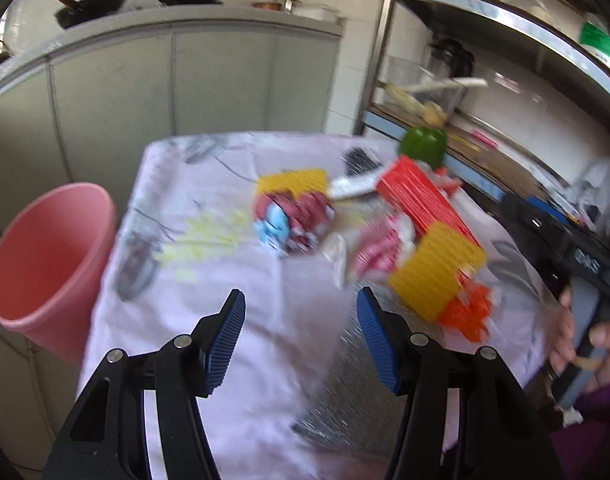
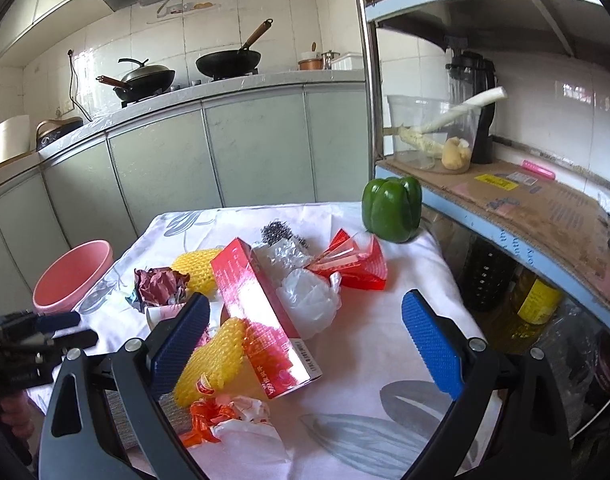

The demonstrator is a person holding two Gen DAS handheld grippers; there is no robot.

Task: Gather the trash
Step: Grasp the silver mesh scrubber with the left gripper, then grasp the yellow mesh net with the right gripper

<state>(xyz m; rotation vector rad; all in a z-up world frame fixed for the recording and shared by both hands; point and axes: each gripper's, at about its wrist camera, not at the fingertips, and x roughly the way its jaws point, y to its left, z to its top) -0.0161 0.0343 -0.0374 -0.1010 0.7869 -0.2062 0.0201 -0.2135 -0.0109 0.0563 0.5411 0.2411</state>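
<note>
Trash lies heaped on a table under a white patterned cloth (image 2: 385,340): a long red carton (image 2: 261,316) (image 1: 421,200), two yellow foam nets (image 2: 213,360) (image 1: 293,182), a crumpled maroon and blue wrapper (image 1: 293,220) (image 2: 157,284), a white plastic bag (image 2: 309,300), a red clear wrapper (image 2: 357,264) and orange scraps (image 2: 209,416) (image 1: 469,308). A pink bin (image 1: 45,264) (image 2: 73,276) stands on the floor left of the table. My left gripper (image 1: 301,320) is open above bare cloth, short of the heap. My right gripper (image 2: 301,328) is open wide, its jaws either side of the carton's near end without touching it.
A green bell pepper (image 2: 393,208) (image 1: 423,144) and a steel scrubber (image 2: 279,232) sit at the table's far side. A metal shelf rack (image 2: 505,200) with a clear bowl and blender stands right. Grey cabinets (image 2: 225,148) with pans on the stove run behind. A hand (image 1: 601,344) holds the right gripper's handle.
</note>
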